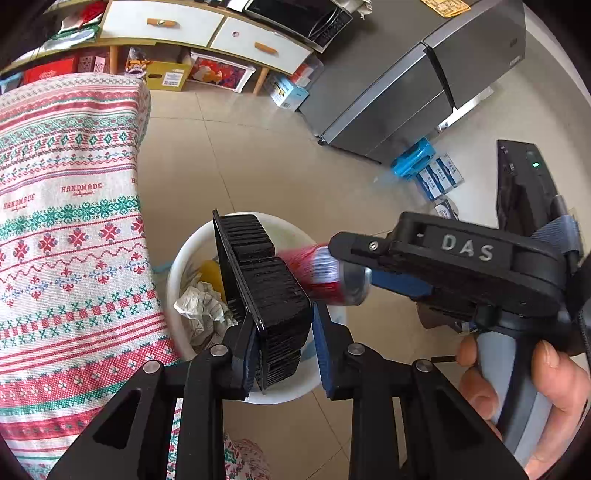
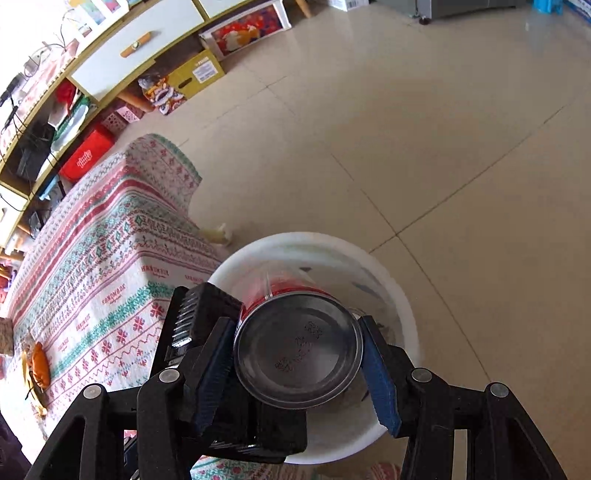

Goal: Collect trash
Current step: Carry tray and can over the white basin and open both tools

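A white round bin (image 1: 177, 266) stands on the floor beside the cloth-covered table; it holds crumpled paper (image 1: 201, 306) and something yellow (image 1: 210, 271). My left gripper (image 1: 284, 354) is over the bin with a black ribbed plastic tray (image 1: 269, 291) against its left pad; the right pad stands apart from the tray. My right gripper (image 2: 299, 354) is above the bin (image 2: 402, 295). A red drink can (image 2: 297, 347) sits between its pads, bottom toward the camera; there is a gap at the right pad. The can is motion-blurred in the left wrist view (image 1: 325, 273).
The table with a patterned red and green cloth (image 1: 66, 221) is left of the bin. A fruit peel (image 2: 38, 363) lies on it. A grey fridge (image 1: 424, 92), blue boxes (image 1: 424, 170) and a sideboard (image 1: 207, 33) with boxes beneath stand further back on the tiled floor.
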Tool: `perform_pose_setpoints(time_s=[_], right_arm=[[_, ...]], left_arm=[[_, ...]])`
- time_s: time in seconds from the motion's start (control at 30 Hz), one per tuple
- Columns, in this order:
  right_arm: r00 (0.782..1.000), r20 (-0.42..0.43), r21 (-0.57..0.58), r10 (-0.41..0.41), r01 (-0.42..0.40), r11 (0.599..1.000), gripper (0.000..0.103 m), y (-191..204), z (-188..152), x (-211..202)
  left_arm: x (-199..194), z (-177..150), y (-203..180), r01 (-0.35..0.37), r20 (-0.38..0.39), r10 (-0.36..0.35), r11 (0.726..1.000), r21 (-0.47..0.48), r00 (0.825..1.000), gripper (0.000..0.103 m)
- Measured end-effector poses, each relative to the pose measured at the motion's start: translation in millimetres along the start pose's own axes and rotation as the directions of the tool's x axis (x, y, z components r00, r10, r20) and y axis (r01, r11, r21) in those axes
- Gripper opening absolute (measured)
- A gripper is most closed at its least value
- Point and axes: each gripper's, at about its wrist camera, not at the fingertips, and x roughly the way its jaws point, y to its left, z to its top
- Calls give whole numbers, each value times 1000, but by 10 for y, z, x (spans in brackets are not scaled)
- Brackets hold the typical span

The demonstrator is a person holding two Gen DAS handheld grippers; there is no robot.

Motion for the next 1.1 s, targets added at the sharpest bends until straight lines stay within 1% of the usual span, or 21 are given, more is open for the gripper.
perform_pose_setpoints(time_s=[0.1,0.2,0.33,0.4,0.43,0.47,0.53,0.57,0.63,0.67,0.73,0.8,0.87,0.93,1.03,1.1], right_arm=[[1000,27,-12,7,-6,1000,59,18,-10,-84],[999,25,-11,25,-25,1000,59,7,-29,-124],[998,45,53,54,-57,997,59,-95,8,-185],[996,57,94,64,-69,993,59,-183,17,-219],[996,58,104,67,-73,992,59,-202,23,-221],[996,57,111,73,-79,991,59,-216,19,-227],[994,58,119,90,-96,988,59,-229,18,-241],[993,62,124,96,-103,987,59,-217,16,-248],[992,76,128,104,-114,985,59,-216,26,-274],[991,83,130,104,-114,985,59,-227,27,-288],[992,84,135,94,-105,985,59,-250,27,-289],[992,85,143,90,-102,985,59,-273,37,-286],[992,86,140,88,-99,985,59,-260,41,-280],[992,86,134,94,-105,985,59,-222,34,-278],[992,85,118,90,-100,988,59,-179,29,-275],[992,83,115,91,-101,988,59,-166,22,-271]], left_arm=[[58,16,-7,-4,-1,4,1000,2,1000,28],[75,43,-75,-21,19,20,999,38,1000,28],[81,124,-176,20,52,-23,998,66,998,21],[99,152,-228,28,72,-34,996,83,997,19],[137,162,-236,41,69,-46,996,84,997,19],[215,177,-238,61,49,-65,995,76,997,19],[395,166,-215,98,-16,-98,994,40,995,19],[485,148,-207,90,-41,-88,996,30,995,19],[577,115,-190,74,-59,-73,997,18,996,20],[575,111,-179,83,-66,-82,997,8,994,21],[480,138,-187,102,-53,-101,995,15,993,32],[323,193,-202,96,-12,-95,994,56,995,53],[179,206,-177,106,9,-107,992,69,994,56],[61,212,-71,121,7,-122,992,39,993,57],[-42,214,73,80,5,-81,997,20,997,57],[-44,159,152,58,-30,-58,998,17,998,57]])
